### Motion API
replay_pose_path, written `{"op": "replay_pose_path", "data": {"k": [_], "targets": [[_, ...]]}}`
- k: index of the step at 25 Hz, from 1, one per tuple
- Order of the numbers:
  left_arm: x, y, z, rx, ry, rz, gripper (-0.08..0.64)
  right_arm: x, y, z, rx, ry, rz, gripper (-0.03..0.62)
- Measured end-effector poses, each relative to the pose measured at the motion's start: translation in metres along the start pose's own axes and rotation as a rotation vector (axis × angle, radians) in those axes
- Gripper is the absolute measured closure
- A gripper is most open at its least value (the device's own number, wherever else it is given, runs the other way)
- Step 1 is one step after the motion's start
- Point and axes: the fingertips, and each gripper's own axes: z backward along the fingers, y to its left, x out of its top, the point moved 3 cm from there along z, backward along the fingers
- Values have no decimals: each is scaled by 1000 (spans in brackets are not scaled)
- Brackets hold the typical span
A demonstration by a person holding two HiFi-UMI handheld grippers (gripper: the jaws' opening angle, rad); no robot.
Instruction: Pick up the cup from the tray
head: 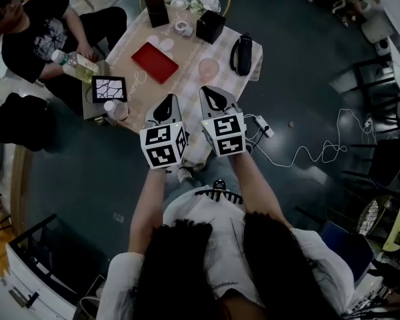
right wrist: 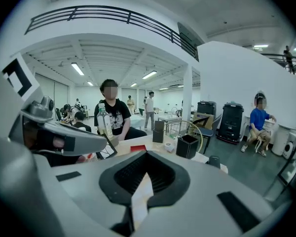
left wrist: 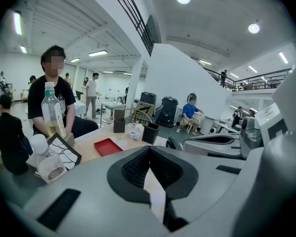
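A flat red tray (head: 155,62) lies on the small table (head: 187,79), and also shows in the left gripper view (left wrist: 107,146). I see nothing standing on it. A pale pink cup (head: 208,69) stands on the table just right of the tray. Two small white round things (head: 161,43) lie by the tray's far edge. My left gripper (head: 165,105) and right gripper (head: 215,99) hover side by side over the table's near edge, short of the tray and cup. The left gripper (left wrist: 149,153) and right gripper (right wrist: 145,158) are both shut with nothing between the jaws.
A seated person (head: 43,29) holds a bottle (head: 77,64) at the table's left. A framed picture (head: 109,89) and a clear plastic cup (head: 115,110) stand near my left gripper. Black boxes (head: 209,25), a black bag (head: 243,53) and a white cable (head: 307,153) on the floor.
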Motion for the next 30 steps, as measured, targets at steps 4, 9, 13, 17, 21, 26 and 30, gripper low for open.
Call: {"op": "replay_pose_path", "data": {"k": [4,9,13,17,21,26,30], "targets": [[0,-2,6,-5,-8,-5,554,-2,4,3,5,4,-20,584],[1,-3,13,-6,-14,-9,554,-5,8,5,-20,26,-10,586],[-1,-2,14,-6,-15,-8,555,-6,11,5,-17,35,-3,586],[-4,-1,15,-5,-13,-6,555,-9,12,5,-20,40,5,586],[-3,-1,15,-8,-17,-9,554,-10,12,5,-29,38,0,586],[-1,-1,19,-11,-23,-11,554,-9,13,8,-36,42,-2,586],[-1,-2,23,-13,-21,-14,554,-10,15,12,-44,46,-8,586]]}}
